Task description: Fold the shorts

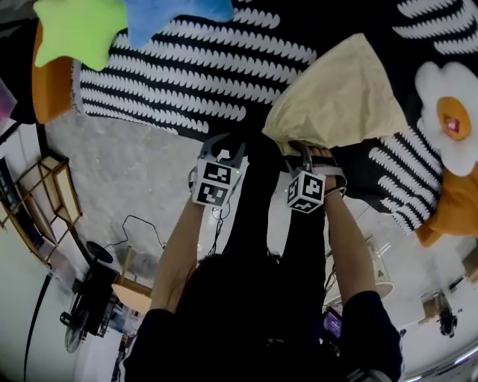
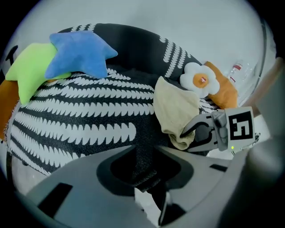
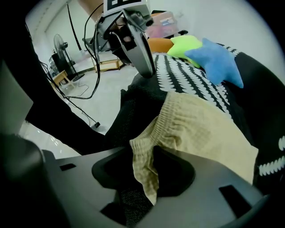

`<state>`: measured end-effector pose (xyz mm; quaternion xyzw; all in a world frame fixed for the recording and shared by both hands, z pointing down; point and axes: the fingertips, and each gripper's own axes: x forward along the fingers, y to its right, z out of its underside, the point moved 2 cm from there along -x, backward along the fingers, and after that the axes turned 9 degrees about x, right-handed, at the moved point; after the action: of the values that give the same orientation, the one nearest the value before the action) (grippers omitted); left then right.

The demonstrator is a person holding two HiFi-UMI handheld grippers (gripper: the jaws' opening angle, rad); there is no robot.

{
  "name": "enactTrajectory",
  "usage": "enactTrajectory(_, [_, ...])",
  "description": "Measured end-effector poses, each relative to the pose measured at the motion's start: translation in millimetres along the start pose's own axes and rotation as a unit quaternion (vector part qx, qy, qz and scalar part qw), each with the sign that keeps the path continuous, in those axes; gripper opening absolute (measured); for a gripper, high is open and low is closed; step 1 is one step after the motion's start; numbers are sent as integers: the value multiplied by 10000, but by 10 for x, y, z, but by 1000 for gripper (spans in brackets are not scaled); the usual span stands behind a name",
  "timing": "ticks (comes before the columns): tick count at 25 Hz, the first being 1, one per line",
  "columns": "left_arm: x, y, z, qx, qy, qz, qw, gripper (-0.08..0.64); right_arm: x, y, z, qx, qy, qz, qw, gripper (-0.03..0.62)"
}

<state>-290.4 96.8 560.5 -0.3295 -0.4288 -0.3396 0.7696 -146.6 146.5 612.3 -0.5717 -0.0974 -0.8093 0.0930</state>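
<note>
My right gripper [image 1: 302, 154] is pinched shut on the waistband of the beige shorts [image 1: 340, 93], which lie on the black-and-white blanket [image 1: 194, 74] at its near edge. My left gripper [image 1: 222, 147] clamps that blanket's dark hem just beside them. A green star cushion [image 1: 78, 30] and a blue star cushion [image 1: 168, 15] sit at the blanket's far side. Pale floor [image 1: 127, 171] lies below the hem.

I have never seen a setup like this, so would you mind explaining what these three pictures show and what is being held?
A person holds a two-jaw gripper in each hand. One picture comes from a head camera looking down; the other two from cameras riding on the grippers. On or beside the black-and-white cover lie beige shorts, a green star pillow, a blue star pillow and a flower-shaped pillow. The right gripper pinches the shorts' waistband; the left gripper pinches dark fabric at the cover's edge.
</note>
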Motion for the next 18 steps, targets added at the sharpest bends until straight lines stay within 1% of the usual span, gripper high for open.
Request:
enactTrajectory(2, [7,25,3,81,-42,81,9999,117,-19,12,2,289,75,18,9996,148])
enactTrajectory(4, [29,46,-14,275,-76,191,9994,118,-65,74,-22,884,273,-97,9957,97])
enactTrajectory(6, [38,56,-39,610,-129,283,9977,118,-159,134,-91,1473,543,-311,9871,75])
enactTrajectory(8, [35,85,-79,1046,-191,359,9937,128,-321,187,-170,1816,848,-546,9782,69])
enactTrajectory(9, [35,108,-119,1301,-203,414,9904,148,-425,222,-207,1945,1015,-676,9733,69])
enactTrajectory(11, [35,181,-227,1860,-217,599,9805,205,-668,311,-278,2270,1379,-940,9595,67])
enactTrajectory(14, [46,366,-411,2724,-226,895,9577,257,-1094,472,-332,2798,1909,-1245,9326,67])
enactTrajectory(16, [68,457,-593,3243,-114,932,9413,298,-1335,615,-329,2994,2243,-1255,9188,66])
enactTrajectory(18, [65,514,-840,3678,151,902,9254,337,-1525,746,-332,3052,2517,-1195,9106,66])
